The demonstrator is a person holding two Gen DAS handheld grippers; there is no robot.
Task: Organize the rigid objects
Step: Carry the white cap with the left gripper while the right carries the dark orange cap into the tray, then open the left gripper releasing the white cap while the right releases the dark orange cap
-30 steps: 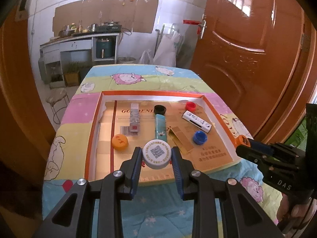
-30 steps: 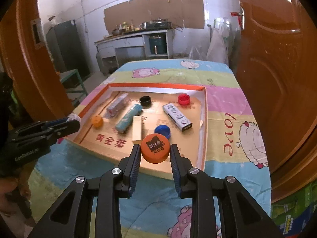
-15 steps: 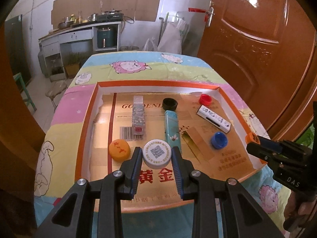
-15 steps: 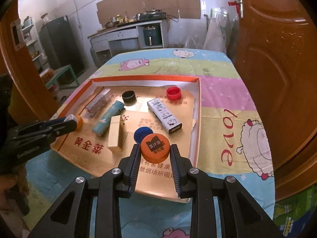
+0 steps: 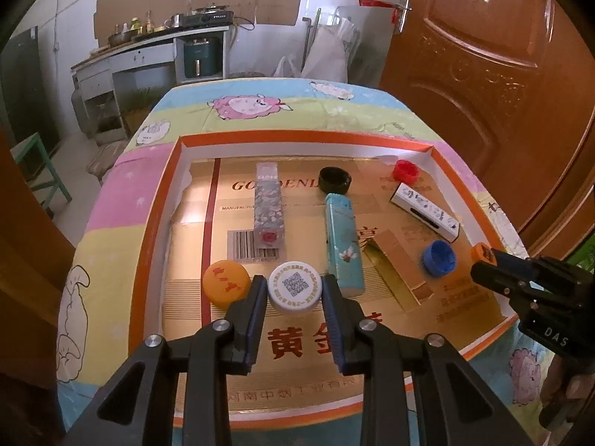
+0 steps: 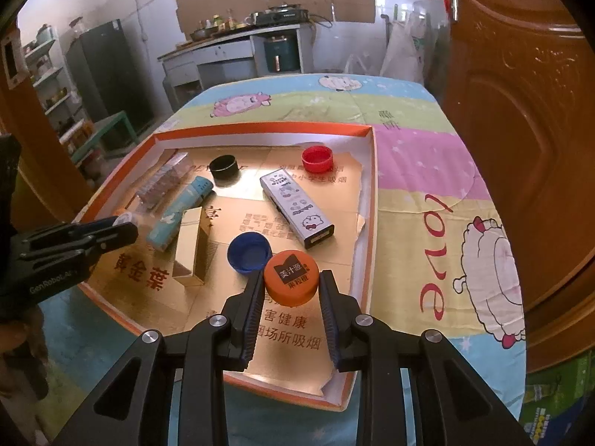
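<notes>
My left gripper (image 5: 295, 290) is shut on a white cap with a QR code (image 5: 295, 288), held over the front left of the orange-rimmed cardboard tray (image 5: 148, 223), beside an orange cap (image 5: 225, 281). My right gripper (image 6: 291, 284) is shut on an orange cap with a black label (image 6: 291, 277), held over the tray's (image 6: 373, 193) front right, next to a blue cap (image 6: 248, 251). The right gripper also shows in the left wrist view (image 5: 483, 256); the left gripper shows in the right wrist view (image 6: 122, 228).
In the tray lie a clear patterned box (image 5: 268, 204), a teal tube (image 5: 342, 241), a gold box (image 5: 398, 267), a white cartoon box (image 5: 424, 212), a black cap (image 5: 334, 179) and a red cap (image 5: 405, 170). A wooden door (image 5: 483, 74) stands at the right.
Both grippers have moved forward over the tray with their caps and come lower. The white cap now sits beside the loose orange cap, the labelled orange cap beside the blue one.
</notes>
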